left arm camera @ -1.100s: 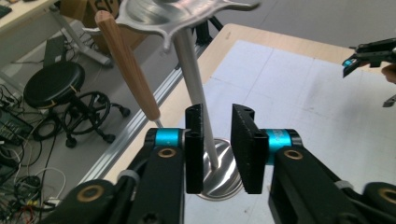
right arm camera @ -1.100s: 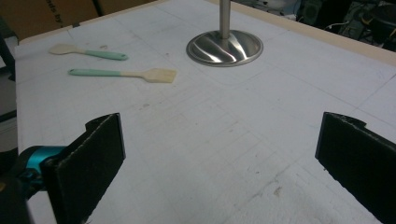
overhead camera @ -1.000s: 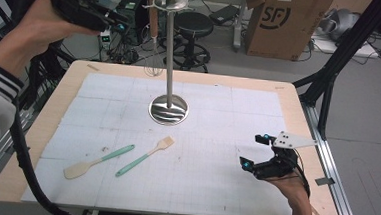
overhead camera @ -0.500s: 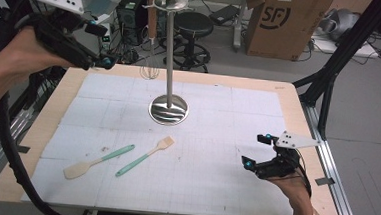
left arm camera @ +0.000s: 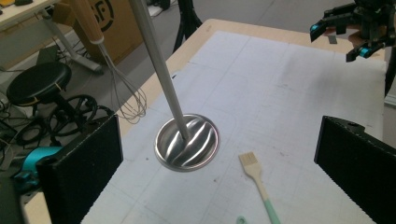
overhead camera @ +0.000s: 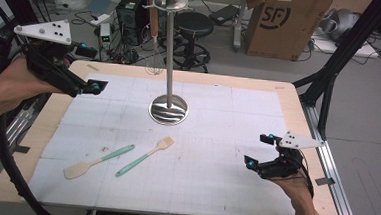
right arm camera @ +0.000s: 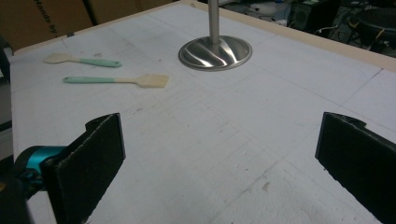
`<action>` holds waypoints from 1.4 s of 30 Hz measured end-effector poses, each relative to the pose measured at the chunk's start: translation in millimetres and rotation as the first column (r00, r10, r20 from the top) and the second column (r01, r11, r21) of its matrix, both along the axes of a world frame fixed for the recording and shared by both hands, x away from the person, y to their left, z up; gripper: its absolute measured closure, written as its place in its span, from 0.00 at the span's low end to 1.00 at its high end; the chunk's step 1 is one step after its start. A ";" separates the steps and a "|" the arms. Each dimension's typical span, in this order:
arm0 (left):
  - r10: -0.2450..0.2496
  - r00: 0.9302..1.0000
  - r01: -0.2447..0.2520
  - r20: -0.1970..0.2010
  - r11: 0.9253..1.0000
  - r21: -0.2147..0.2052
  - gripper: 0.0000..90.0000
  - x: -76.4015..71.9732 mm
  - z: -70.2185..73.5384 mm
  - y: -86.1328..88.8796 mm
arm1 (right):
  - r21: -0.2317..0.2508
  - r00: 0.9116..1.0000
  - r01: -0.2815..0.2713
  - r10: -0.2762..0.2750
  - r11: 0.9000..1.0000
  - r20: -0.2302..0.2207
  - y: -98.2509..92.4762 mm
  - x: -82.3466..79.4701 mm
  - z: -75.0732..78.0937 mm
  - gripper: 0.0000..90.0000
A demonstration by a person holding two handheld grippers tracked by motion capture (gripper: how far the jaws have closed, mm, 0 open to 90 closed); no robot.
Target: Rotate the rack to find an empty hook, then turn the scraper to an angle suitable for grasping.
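Table (overhead camera: pixel 279 93): stand (overhead camera: pixel 168 108), brush (overhead camera: pixel 145 157) (spatula (overhead camera: pixel 97 161) beside)

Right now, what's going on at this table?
A person holds a gripper in each hand. The left gripper is open, its jaws just opened with nothing between them, near the stand, where a whisk hangs from the top. The right gripper rests open near the table's right edge, holding nothing. A brush and a spatula lie on the mat, untouched.
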State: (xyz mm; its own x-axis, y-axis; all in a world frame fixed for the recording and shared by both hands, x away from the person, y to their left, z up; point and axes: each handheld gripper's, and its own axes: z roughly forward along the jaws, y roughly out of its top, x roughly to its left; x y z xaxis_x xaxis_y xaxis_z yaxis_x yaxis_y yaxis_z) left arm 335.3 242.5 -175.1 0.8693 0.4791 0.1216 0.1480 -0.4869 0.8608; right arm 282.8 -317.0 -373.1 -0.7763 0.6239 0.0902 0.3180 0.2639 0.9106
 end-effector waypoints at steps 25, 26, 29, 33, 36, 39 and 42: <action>-0.039 0.998 0.041 -0.040 0.998 0.043 0.02 -13.9 -46.4 4.6 | 0.009 1.000 0.013 -0.013 1.000 -0.001 -6.1 -0.3 -0.4 0.00; -0.046 0.998 0.048 -0.041 0.997 0.052 0.02 -14.3 -48.5 4.2 | 0.009 1.000 0.014 -0.014 1.000 -0.003 -6.3 -0.2 -0.6 0.00; -0.059 0.997 0.062 -0.052 0.996 0.058 0.02 -16.4 -54.2 3.3 | 0.007 1.000 0.015 -0.015 1.000 -0.002 -6.8 -0.9 -1.3 0.00; -0.078 0.995 0.083 -0.066 0.994 0.065 0.11 -19.6 -61.7 2.9 | 0.005 1.000 0.015 -0.015 1.000 -0.004 -6.9 -2.0 -1.5 0.00; -0.088 0.993 0.094 -0.076 0.992 0.084 0.14 -21.9 -68.0 3.1 | 0.000 1.000 0.010 -0.010 1.000 -0.004 -5.3 -2.0 -1.9 0.00; -0.098 0.991 0.107 -0.092 0.990 0.091 0.20 -22.8 -74.2 3.4 | 0.000 1.000 0.008 -0.008 1.000 -0.004 -4.7 -1.8 -2.3 0.00; -0.112 0.988 0.123 -0.105 0.987 0.108 0.28 -23.6 -80.7 3.0 | 0.001 1.000 0.009 -0.009 1.000 -0.006 -5.3 -1.4 -2.4 0.00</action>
State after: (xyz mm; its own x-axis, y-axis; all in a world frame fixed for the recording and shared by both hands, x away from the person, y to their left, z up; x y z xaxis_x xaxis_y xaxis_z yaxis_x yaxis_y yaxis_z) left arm 311.7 245.6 -255.8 0.9290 0.3612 0.0808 0.1652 -0.5998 0.7829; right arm 281.4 -322.3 -375.5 -0.7702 0.6306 0.0954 0.3254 0.2598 0.9092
